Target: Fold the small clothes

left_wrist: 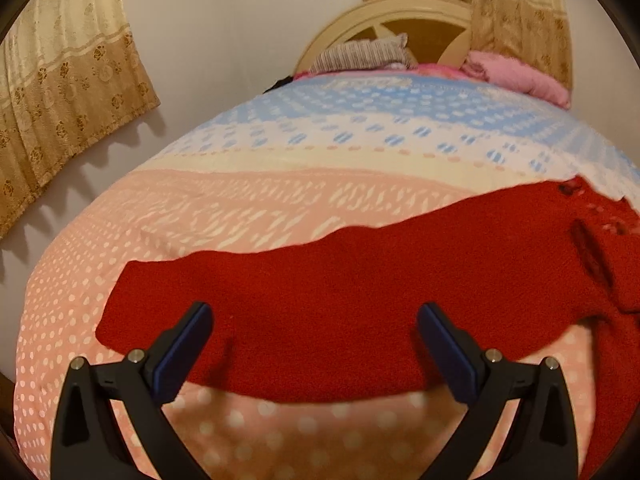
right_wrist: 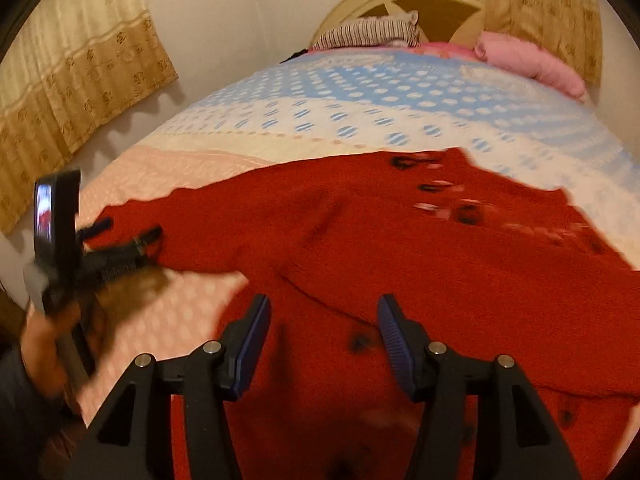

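bedspread [left_wrist: 280, 216]: dotted bands, peach near, cream, then blue far, covering the bed
headboard [left_wrist: 404, 20]: cream, rounded, with spokes, at the far end
striped cloth [left_wrist: 356, 56]: bunched against the headboard
pink cloth [left_wrist: 516, 76]: heaped at the far right, near the headboard
curtains [left_wrist: 60, 92]: gold, floral pattern, hanging left; another behind the headboard
wall [left_wrist: 224, 20]: pale, plain

A red knitted cardigan [right_wrist: 400, 248] lies spread flat on the bed, front up, dark buttons running down its middle in the right wrist view. One long sleeve [left_wrist: 320, 312] stretches out to the left, lying straight and smooth across the pink spotted part of the cover. The body sits to the right, its far edge reaching the blue and white part.
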`<state>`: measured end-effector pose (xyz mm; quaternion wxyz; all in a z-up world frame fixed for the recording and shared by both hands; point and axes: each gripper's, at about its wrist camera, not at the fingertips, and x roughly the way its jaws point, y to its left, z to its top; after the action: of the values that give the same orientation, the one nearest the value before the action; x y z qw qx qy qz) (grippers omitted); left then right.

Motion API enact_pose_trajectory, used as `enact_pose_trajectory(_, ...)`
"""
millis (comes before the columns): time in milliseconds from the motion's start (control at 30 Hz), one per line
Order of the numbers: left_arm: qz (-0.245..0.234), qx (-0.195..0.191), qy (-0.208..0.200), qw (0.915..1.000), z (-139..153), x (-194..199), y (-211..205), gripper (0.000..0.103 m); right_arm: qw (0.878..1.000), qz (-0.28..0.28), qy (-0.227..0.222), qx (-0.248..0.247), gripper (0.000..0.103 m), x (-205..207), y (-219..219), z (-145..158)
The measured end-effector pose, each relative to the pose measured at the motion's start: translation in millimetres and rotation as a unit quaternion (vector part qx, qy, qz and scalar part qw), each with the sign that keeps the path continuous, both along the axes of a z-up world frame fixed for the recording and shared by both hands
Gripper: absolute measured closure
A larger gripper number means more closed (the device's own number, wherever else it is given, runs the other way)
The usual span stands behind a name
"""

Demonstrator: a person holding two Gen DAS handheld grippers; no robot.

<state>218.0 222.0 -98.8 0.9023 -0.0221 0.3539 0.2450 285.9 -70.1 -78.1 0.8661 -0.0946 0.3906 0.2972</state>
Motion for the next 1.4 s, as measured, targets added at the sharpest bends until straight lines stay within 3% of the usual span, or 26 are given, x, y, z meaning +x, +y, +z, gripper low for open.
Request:
enact_pose_trajectory(167, -0.089, -0.017, -0.036, 0.9953, 29.6, 1.2, -48.7, 0.000, 0.993, -0.086, -0.058, -0.058, 0.046, 4.2, -79.5, 8.0)
enact_pose_trajectory(300, -0.169, -0.068, -0.028, 0.9829, 39.6, 30.5, -94.1, 0.003, 0.985, -0.159, -0.040, -0.049, 0.046, 11.1, -127.8, 1.7)
enact_pose_trajectory(400, -0.198, -0.090, -0.018, 0.9759, 37.2, 55.8, -115.7, 0.018, 0.987, -0.155, -0.034, -0.038, 0.045, 4.7, -134.2, -10.3)
enact_pose_trajectory(533, -0.212, -0.121, 0.016, 0.9695, 20.3, 87.9, -129.1, 0.030, 0.989, -0.137, -0.029, -0.055, 0.045, -7.4, -123.3, -29.6)
enact_pose_trajectory(600, -0.204, -0.124, 0.030, 0.9706, 9.2, 98.4, -133.5, 0.050, 0.989, -0.134, -0.025, -0.053, 0.045, -10.5, -124.6, -32.8)
enact_pose_trajectory(633, -0.212, -0.142, 0.045, 0.9658, -0.2, 106.5, -133.2, 0.063, 0.989, -0.135, -0.024, -0.050, 0.042, -11.8, -124.0, -32.1)
enact_pose_trajectory(667, -0.215, -0.153, 0.055, 0.9630, -5.8, 106.6, -134.9, 0.096, 0.989, -0.136, -0.021, -0.045, 0.039, -11.4, -126.1, -32.5)
enact_pose_trajectory(733, -0.218, -0.161, 0.038, 0.9616, -6.0, 104.7, -134.2, 0.095, 0.989, -0.143, -0.009, -0.033, 0.034, -8.5, -130.9, -35.6)
enact_pose_trajectory(967, -0.223, -0.160, -0.014, 0.9615, 20.9, 74.0, -128.6, 0.096, 0.989, -0.148, 0.001, -0.012, 0.032, -5.0, -135.4, -36.5)
enact_pose_trajectory(1100, -0.211, -0.150, 0.006, 0.9659, 10.9, 76.2, -126.3, 0.096, 0.988, -0.151, -0.007, -0.014, 0.032, -8.3, -133.7, -33.0)
enact_pose_trajectory(1167, -0.197, -0.132, 0.021, 0.9712, -0.1, 77.7, -125.8, 0.096, 0.988, -0.153, -0.031, 0.013, 0.032, -15.4, -140.9, -20.8)
enact_pose_trajectory(1200, -0.198, -0.138, 0.023, 0.9702, -3.9, 78.2, -124.5, 0.096, 0.985, -0.156, -0.055, 0.044, 0.032, -20.0, -148.5, -8.4)
enact_pose_trajectory(1267, -0.199, -0.145, 0.028, 0.9688, -9.2, 79.6, -123.3, 0.096, 0.982, -0.164, -0.074, 0.055, 0.032, -15.9, -156.6, 5.6)
enact_pose_trajectory(1400, -0.199, -0.131, 0.032, 0.9707, -8.9, 79.9, -127.7, 0.088, 0.979, -0.197, -0.039, 0.024, 0.032, 27.0, -170.0, 0.9)
